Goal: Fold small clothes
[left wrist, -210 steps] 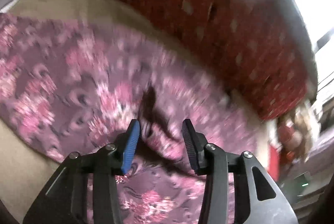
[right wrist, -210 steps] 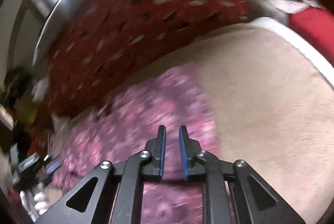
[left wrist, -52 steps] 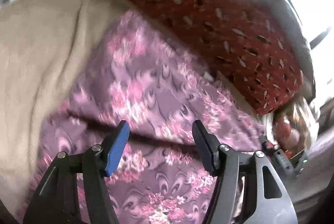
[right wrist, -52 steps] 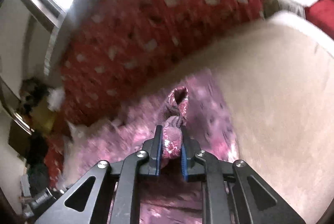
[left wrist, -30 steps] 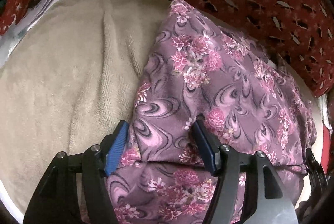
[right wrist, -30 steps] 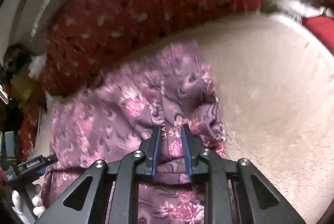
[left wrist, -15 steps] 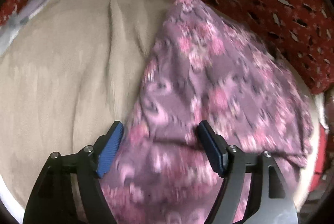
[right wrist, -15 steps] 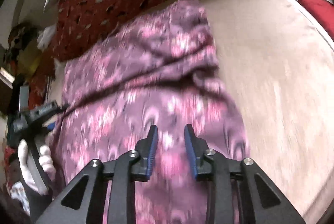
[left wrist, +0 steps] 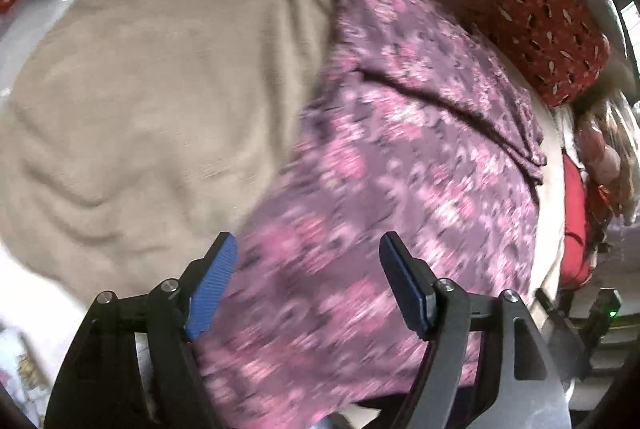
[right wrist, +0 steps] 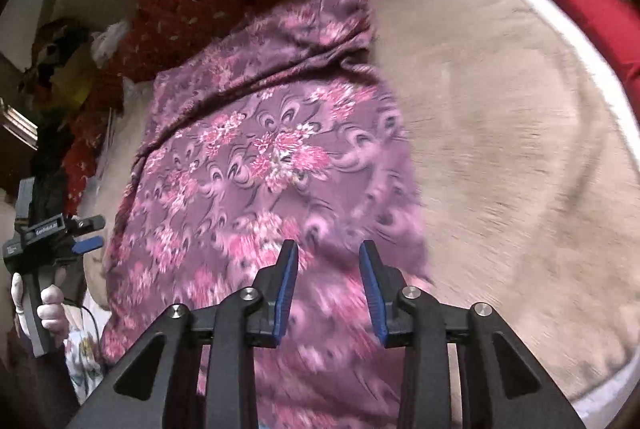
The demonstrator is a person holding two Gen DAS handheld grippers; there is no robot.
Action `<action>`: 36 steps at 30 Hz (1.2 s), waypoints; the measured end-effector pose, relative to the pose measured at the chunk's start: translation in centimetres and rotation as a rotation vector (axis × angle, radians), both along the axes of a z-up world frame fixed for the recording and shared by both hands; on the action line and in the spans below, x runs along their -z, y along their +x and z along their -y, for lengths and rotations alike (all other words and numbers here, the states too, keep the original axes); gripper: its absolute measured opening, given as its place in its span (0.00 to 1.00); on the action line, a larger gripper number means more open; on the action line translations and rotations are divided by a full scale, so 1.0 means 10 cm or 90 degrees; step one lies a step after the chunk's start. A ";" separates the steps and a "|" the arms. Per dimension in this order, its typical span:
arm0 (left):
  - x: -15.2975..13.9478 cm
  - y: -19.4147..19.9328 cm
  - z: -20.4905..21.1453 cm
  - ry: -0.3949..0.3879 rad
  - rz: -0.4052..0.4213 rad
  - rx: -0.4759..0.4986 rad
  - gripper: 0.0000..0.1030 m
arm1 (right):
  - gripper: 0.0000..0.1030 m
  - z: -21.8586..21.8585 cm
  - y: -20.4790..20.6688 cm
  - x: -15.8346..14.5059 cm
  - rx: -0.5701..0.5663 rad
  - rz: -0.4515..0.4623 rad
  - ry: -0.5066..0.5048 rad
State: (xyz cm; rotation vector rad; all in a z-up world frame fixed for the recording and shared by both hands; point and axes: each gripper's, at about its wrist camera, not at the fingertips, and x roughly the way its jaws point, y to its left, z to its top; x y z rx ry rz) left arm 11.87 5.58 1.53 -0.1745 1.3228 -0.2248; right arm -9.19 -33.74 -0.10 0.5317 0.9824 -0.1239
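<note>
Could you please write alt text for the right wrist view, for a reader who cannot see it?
A purple floral garment lies spread on a beige blanket, one fold line crossing its far end. The right tongs hover open above its near part, gripping nothing. At left, a hand holds the left tongs.

Right gripper (right wrist: 328,269) jaws have just been opening; nothing is held between them. Purple floral garment (right wrist: 272,149) lies folded on beige blanket (right wrist: 500,149).

No clearly legible text anywhere.
</note>
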 end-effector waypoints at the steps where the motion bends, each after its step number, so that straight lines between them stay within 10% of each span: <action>1: -0.02 -0.05 -0.06 0.007 0.001 -0.002 0.71 | 0.36 0.03 -0.10 -0.04 0.003 0.005 -0.004; 16: 0.62 -0.88 -0.47 -0.083 -0.154 0.046 0.71 | 0.44 0.08 -1.13 0.48 -0.015 -0.016 0.106; 21: 0.63 -1.06 -0.32 -0.035 -0.132 0.073 0.71 | 0.43 -0.12 -1.17 0.59 -0.053 -0.032 0.089; 23: 0.61 -1.11 -0.27 -0.006 -0.112 0.083 0.51 | 0.34 -0.20 -1.18 0.54 -0.061 -0.026 0.059; 25: 0.57 -1.17 -0.18 0.028 -0.096 0.112 0.02 | 0.09 -0.24 -1.19 0.50 -0.072 -0.010 0.047; 36: 0.10 -1.17 -0.41 -0.212 -0.078 0.120 0.03 | 0.05 -0.24 -1.44 -0.07 -0.023 0.163 0.130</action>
